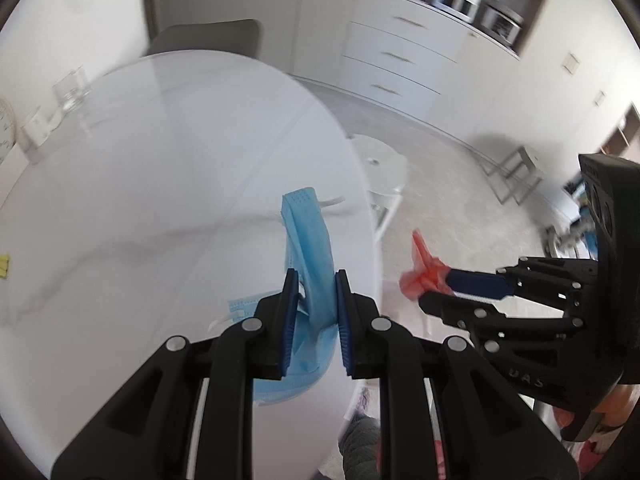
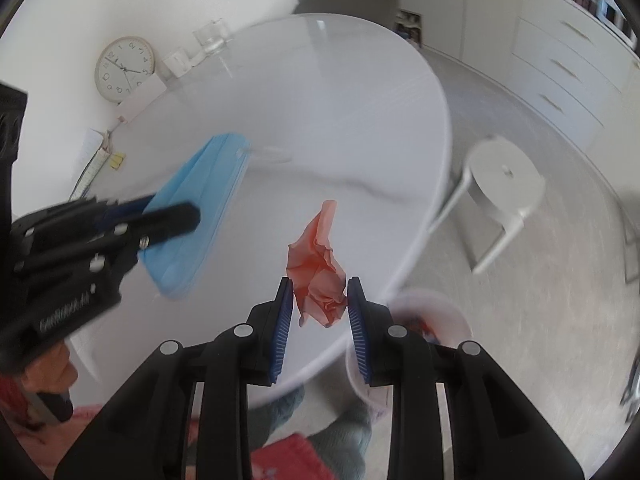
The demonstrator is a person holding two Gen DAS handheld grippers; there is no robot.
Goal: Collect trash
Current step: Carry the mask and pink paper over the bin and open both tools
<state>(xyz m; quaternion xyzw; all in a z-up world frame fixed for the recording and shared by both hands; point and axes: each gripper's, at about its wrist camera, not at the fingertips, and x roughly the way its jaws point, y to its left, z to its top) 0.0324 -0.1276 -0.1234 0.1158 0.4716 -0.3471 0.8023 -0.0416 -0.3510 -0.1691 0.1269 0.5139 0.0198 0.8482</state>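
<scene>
Left gripper: the left gripper [image 1: 316,300] is clenched on a blue face mask [image 1: 308,248], which is lifted clear of the white marble-look table [image 1: 160,200].
Mask axis: its long side runs along the fingers and away from them; a white ear loop [image 1: 332,202] trails at the far end.
Right gripper: the right gripper [image 2: 320,312] is clamped on a crumpled orange paper [image 2: 320,272], which pokes up past the fingertips over the near table edge.
Container: a pale round bin [image 2: 452,320] stands on the floor just below and to the right of the right gripper, partly hidden behind its right finger. Something reddish shows inside; I cannot tell what.
Deciding relation: the bin lies down and right of both loads. The right gripper is nearer it, so the orange paper looks the easier first drop; the mask has further to travel.
Far right: a white stool [image 2: 504,184] stands beyond the bin, well apart from both grippers.
</scene>
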